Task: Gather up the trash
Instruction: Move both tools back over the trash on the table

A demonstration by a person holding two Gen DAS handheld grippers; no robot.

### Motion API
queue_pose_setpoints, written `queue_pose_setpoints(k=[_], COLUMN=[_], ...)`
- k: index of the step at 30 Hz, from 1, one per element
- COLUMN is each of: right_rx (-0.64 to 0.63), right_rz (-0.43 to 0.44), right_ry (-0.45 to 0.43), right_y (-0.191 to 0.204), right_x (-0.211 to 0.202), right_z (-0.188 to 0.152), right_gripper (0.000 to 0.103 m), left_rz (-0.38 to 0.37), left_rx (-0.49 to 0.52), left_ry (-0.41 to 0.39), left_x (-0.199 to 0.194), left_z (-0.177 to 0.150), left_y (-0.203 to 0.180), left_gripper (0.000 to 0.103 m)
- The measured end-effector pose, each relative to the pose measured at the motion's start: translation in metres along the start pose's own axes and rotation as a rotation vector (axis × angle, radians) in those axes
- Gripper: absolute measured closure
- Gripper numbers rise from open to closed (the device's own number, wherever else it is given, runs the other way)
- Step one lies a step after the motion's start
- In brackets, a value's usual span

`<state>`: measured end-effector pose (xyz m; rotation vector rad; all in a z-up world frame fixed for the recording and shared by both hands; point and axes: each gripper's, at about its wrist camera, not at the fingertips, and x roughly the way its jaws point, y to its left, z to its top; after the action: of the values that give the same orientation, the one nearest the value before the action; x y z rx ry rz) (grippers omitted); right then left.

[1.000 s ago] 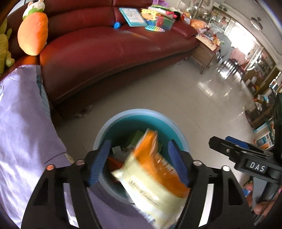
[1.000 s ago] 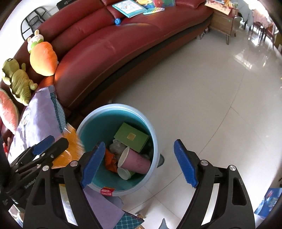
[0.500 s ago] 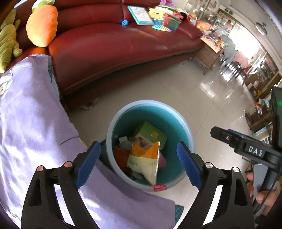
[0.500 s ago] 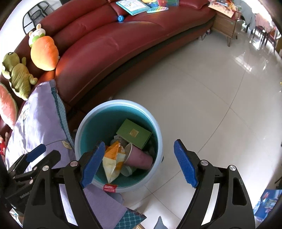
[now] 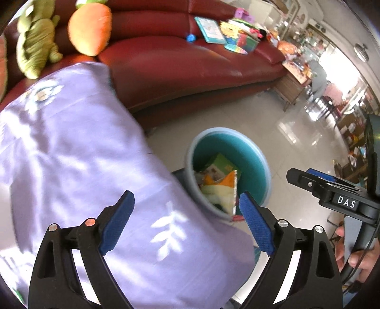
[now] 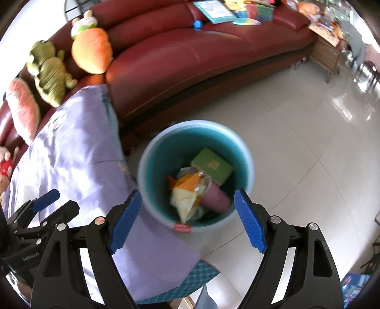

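The left gripper (image 5: pixel 186 222) has its blue pads spread wide and holds nothing; it hangs over the purple blanket (image 5: pixel 78 166), near the edge of the blanket that reaches the bin. The right gripper (image 6: pixel 187 219) is released too, its jaws wide apart and empty, and it looks down at the near rim of the trash bin (image 6: pixel 152 152).

The trash bin stands on the pale tiled floor (image 6: pixel 296 123), just in front of the red sofa (image 6: pixel 194 57) and touching the hanging edge of the blanket. Inside the bin lies the orange and yellow snack bag (image 6: pixel 186 193), crumpled, on top of the other trash. Beside it there is a pink cup (image 6: pixel 215 198) on its side and a green box (image 6: pixel 211 165) leaning toward the far wall of the bin.

On the left end of the sofa sit a carrot plush (image 6: pixel 91 51) and a green plush animal (image 6: pixel 48 72), close together. At the far end of the seat lie some books (image 6: pixel 215 9) and a small blue ball (image 6: pixel 197 23).
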<state>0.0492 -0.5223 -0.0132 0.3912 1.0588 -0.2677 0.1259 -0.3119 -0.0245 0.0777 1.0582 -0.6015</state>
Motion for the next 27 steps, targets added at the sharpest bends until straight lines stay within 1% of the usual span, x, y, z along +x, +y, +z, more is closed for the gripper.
queue_pose_setpoints(k=[3,7,13,21,27], right_rx=[-0.035,-0.076,-0.141,-0.228,-0.3], right_rz=[0.017,0.037,0.062,0.09,0.107], right_ry=[-0.006,-0.012,0.005,0.046,0.087], right_y=[0.025,0.058,0.111,0.175,0.222], right_x=[-0.009,-0.017,-0.019,-0.011,-0.005], right_z=[-0.006,-0.013,-0.026,-0.046,-0.066], right_gripper=[0.026,0.026,0.026,0.024,0.024], left_rz=[0.017,0.038,0.067,0.127,0.193], left_rx=[-0.029,-0.059,-0.109,-0.169,-0.161], left_ry=[-0.027,-0.045,-0.077,-0.068,-0.036], left_x=[-0.023,-0.045,-0.075,-0.109,-0.131], left_z=[-0.012,-0.026,-0.05,-0.091,-0.135], left_y=[0.023,0.051,0.097,0.167,0.211], left_gripper=[0.012,0.011,0.011,0.011,0.011])
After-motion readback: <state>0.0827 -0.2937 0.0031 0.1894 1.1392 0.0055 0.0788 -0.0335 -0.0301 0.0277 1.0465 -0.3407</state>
